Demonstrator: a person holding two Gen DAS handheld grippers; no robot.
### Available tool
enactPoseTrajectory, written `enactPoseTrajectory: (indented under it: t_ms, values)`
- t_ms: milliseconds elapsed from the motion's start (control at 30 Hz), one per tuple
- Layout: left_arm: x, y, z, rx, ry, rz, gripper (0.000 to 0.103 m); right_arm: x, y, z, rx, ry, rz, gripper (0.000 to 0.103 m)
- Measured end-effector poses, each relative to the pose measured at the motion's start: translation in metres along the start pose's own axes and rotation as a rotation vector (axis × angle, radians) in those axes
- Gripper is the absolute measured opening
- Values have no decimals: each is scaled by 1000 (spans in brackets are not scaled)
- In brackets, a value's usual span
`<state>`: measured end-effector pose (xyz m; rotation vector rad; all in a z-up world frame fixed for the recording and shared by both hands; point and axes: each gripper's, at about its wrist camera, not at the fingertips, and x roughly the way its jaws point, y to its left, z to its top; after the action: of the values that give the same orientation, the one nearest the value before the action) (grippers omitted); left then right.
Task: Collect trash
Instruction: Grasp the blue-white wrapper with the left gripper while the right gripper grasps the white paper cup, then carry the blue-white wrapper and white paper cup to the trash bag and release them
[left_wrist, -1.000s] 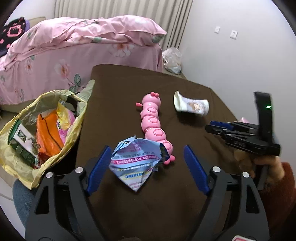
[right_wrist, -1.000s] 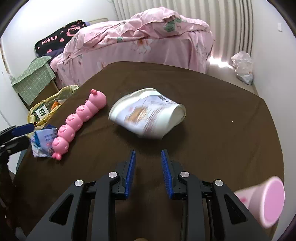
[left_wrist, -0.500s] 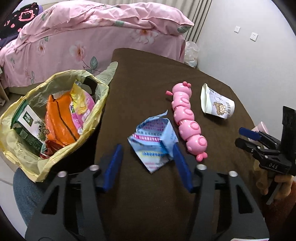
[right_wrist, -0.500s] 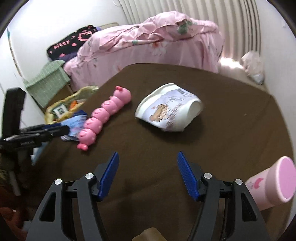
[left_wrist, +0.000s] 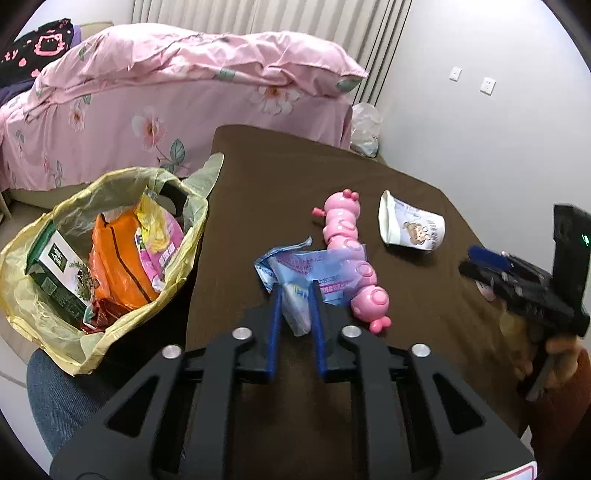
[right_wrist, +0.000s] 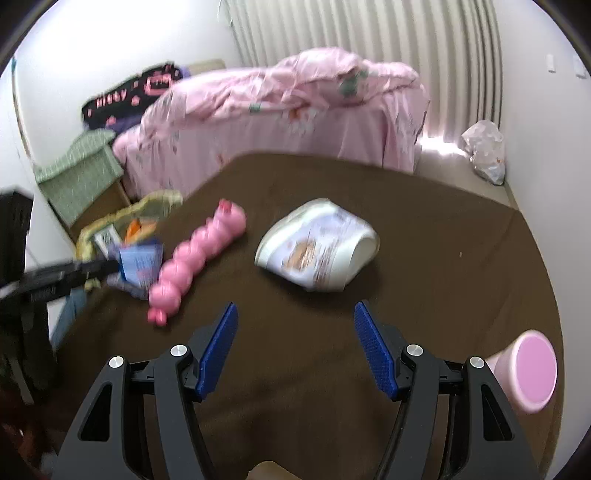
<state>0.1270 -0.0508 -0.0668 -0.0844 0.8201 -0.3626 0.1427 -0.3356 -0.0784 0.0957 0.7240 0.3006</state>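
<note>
A crumpled blue wrapper (left_wrist: 291, 266) lies on the brown table (left_wrist: 295, 177) beside a pink caterpillar toy (left_wrist: 343, 232). My left gripper (left_wrist: 295, 291) is closing its jaws, and the blue pads press the wrapper's near end. The right wrist view shows the same grip (right_wrist: 110, 264) on the wrapper (right_wrist: 142, 264). A crushed white paper cup (right_wrist: 317, 245) lies on its side just beyond my right gripper (right_wrist: 295, 308), which is open with nothing between its fingers. In the left wrist view the cup (left_wrist: 412, 229) lies ahead of the right gripper (left_wrist: 467, 260).
A yellow trash bag (left_wrist: 110, 184) with packets and a green carton hangs open at the table's left edge. A pink cup (right_wrist: 532, 369) lies near the right edge. A bed with pink covers (left_wrist: 166, 92) stands behind the table, with a white plastic bag (right_wrist: 484, 151) on the floor.
The left gripper's jaws have come together from wide apart onto the blue wrapper. The right gripper's jaws have spread from nearly together to wide apart, facing the crushed cup.
</note>
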Motion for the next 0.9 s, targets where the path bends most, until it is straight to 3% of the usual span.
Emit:
enactPoseTrajectory:
  t_ms: [133, 300, 367, 433, 533, 667, 767, 900]
  values:
    - [2, 0, 0, -12, 4, -10, 13, 22, -23, 24, 103, -50, -10, 62]
    - [6, 5, -1, -41, 24, -38, 16, 67, -41, 40, 199, 37, -25, 62]
    - [4, 6, 0, -47, 20, -60, 40, 79, -41, 41, 198, 71, -15, 61]
    - [1, 6, 0, -46, 5, -84, 46, 82, -37, 38, 192, 98, 52, 56]
    - [-2, 5, 2, -34, -10, -73, 54, 71, -22, 29, 134, 99, 62, 54]
    - [2, 5, 7, -25, -14, -56, 56, 40, -7, 12, 93, 74, 51, 48]
    - [6, 9, 12, -39, -14, -45, 56, 7, -7, -3, 121, 32, 65, 31]
    - [22, 19, 17, -110, 44, -77, 50, -25, -8, -21, 124, -15, 14, 30]
